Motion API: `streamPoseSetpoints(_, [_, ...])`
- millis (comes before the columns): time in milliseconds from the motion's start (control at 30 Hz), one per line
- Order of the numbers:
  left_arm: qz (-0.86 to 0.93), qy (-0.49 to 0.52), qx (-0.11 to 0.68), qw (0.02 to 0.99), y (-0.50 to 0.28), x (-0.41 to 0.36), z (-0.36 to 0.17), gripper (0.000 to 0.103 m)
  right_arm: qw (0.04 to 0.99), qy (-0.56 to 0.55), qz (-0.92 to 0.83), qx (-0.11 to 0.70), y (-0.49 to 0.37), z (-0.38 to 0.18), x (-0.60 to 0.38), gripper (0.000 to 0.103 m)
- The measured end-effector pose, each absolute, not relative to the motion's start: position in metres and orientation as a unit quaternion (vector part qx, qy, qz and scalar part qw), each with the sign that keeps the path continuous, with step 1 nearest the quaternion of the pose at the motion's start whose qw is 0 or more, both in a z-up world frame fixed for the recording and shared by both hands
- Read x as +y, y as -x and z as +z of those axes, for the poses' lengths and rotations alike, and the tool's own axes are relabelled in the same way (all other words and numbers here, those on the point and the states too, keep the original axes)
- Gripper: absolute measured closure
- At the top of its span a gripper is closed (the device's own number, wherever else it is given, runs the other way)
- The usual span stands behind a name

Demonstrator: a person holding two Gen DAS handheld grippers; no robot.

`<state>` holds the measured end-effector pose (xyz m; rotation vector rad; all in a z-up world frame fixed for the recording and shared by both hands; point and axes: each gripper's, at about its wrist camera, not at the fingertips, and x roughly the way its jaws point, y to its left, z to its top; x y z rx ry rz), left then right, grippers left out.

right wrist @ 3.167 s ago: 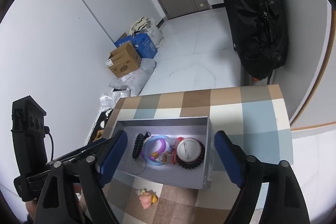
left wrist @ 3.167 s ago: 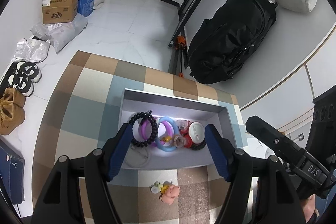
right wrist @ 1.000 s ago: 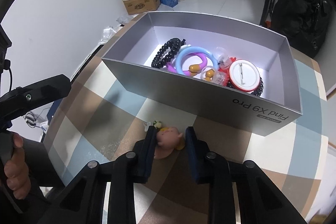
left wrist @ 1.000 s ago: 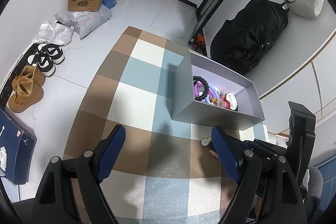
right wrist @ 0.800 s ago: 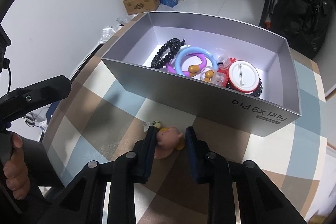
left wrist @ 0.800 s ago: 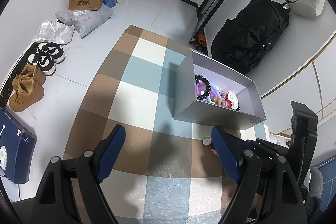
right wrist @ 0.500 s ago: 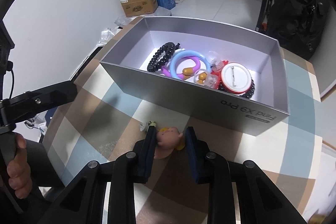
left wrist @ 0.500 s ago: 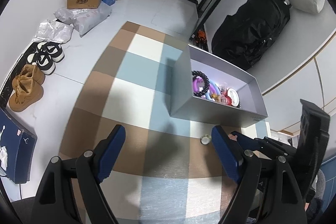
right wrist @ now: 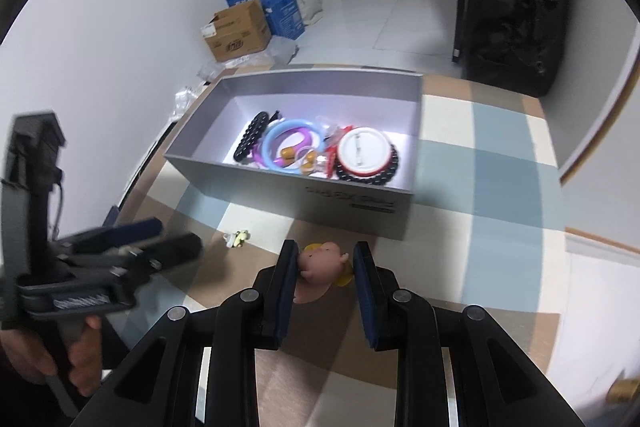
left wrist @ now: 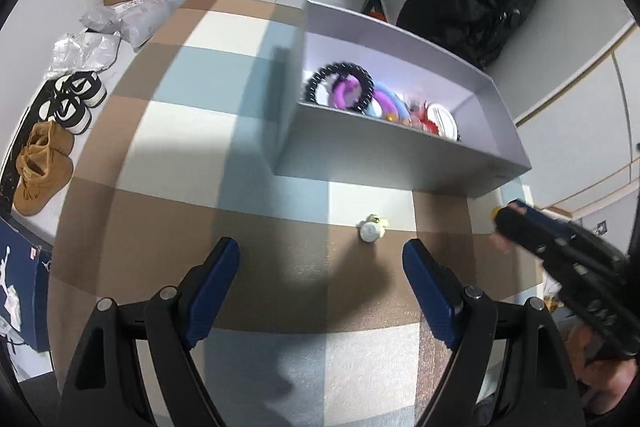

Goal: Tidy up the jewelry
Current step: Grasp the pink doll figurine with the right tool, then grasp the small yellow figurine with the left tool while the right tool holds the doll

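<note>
Pink figurine [right wrist: 320, 269] lifted off checkered table [right wrist: 500, 227] (right claw [right wrist: 325, 277] clenched on it, angled down); left claw [left wrist: 320, 273] released.

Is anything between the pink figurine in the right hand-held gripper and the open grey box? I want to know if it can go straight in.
Only the grey box's own near wall stands between. The pink figurine, clamped in the right hand-held gripper, sits just in front of it; the checkered tabletop between is bare.
</note>
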<state>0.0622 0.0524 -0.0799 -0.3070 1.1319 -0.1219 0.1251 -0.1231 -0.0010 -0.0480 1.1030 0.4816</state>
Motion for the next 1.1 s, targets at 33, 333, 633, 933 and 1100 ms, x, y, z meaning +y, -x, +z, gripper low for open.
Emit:
streamPoseSetpoints(33, [-0.055,0.137,0.531,0.834,-0.063,0.051,-0.079,0.023,0.825,0.021,0.226,0.518,-0.127,0.0,-0.126,0.076])
streamPoseSetpoints(333, [-0.05,0.077,0.522,0.848,-0.065,0.027,-0.081,0.031,0.827,-0.031,0.206,0.523,-0.131,0.007,-0.164,0.076])
streamPoseSetpoints(633, [-0.04,0.053,0.514,0.855,-0.066,0.016,-0.081,0.056,0.832,-0.042,0.202,0.514,-0.128,0.013,-0.177,0.076])
streamPoseSetpoints(933, [-0.057,0.042,0.517,0.853,-0.069,0.008,-0.08,0.094,0.836,-0.05,0.199,0.509,-0.127,0.016,-0.181,0.076])
streamPoseSetpoints(1100, [-0.058,0.037,0.518,0.853,-0.069,0.006,-0.08,0.095,0.836,-0.044,0.202,0.508,-0.124,0.017,-0.178,0.076])
